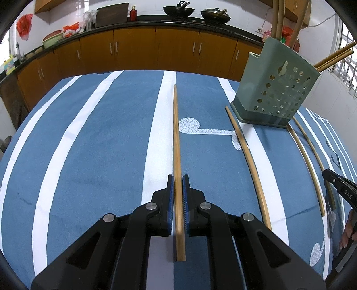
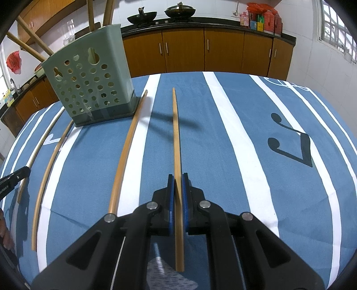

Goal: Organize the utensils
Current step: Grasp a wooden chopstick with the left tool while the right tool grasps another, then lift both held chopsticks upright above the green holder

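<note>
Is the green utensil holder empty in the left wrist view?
No, the green utensil holder already has wooden chopsticks sticking out of its top.

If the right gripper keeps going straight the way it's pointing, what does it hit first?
Probably the tablecloth: the right gripper, shut on a chopstick, points down at bare cloth, right of the green holder. Depth is unclear.

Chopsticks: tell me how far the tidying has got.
Done: several chopsticks already stand in the green holder. In hand: the left tool is shut on one chopstick, the right tool on a second chopstick. Left: two loose chopsticks lie between them on the striped cloth, not yet in the holder.
</note>
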